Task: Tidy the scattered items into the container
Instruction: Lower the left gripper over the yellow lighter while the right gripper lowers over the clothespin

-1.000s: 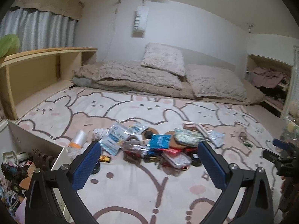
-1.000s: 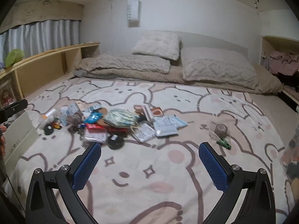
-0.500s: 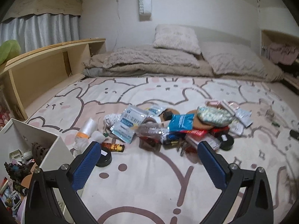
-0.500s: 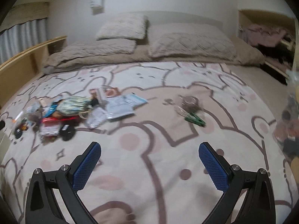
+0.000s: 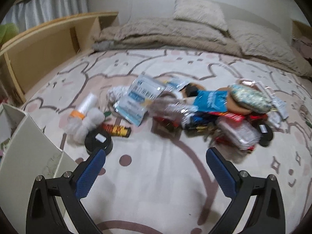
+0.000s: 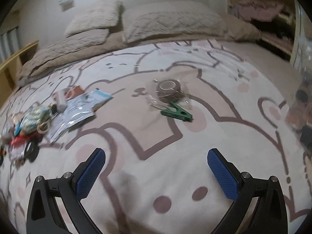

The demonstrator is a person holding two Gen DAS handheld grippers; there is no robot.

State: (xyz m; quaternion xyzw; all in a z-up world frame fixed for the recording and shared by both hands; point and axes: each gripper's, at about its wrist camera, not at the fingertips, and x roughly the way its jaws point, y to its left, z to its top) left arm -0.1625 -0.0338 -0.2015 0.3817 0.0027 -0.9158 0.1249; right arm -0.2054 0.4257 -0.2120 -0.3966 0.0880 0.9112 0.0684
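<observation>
A heap of scattered items lies on the bear-print bedspread (image 5: pixel 156 185): a blue packet (image 5: pixel 211 101), white sachets (image 5: pixel 141 95), a plastic bag roll (image 5: pixel 85 107), a black round tin (image 5: pixel 98 141) and an orange-black tube (image 5: pixel 117 129). The white container (image 5: pixel 29 154) stands at the left edge. My left gripper (image 5: pixel 156 167) is open above bare bedspread, its left finger just in front of the tin. My right gripper (image 6: pixel 156 167) is open, with a green clothespin (image 6: pixel 177 114) and a tape roll (image 6: pixel 168 89) ahead of it. The heap (image 6: pixel 29 124) sits at its left.
Beige pillows (image 5: pixel 200 11) and a folded quilt (image 5: pixel 165 33) fill the head of the bed. A wooden shelf (image 5: pixel 44 44) runs along the left side. An alcove with clothes (image 6: pixel 261 11) is at the far right.
Both grippers have moved forward and lower toward the bedspread. The left one has neared the heap and tin; the right one has swung right toward the clothespin and tape roll.
</observation>
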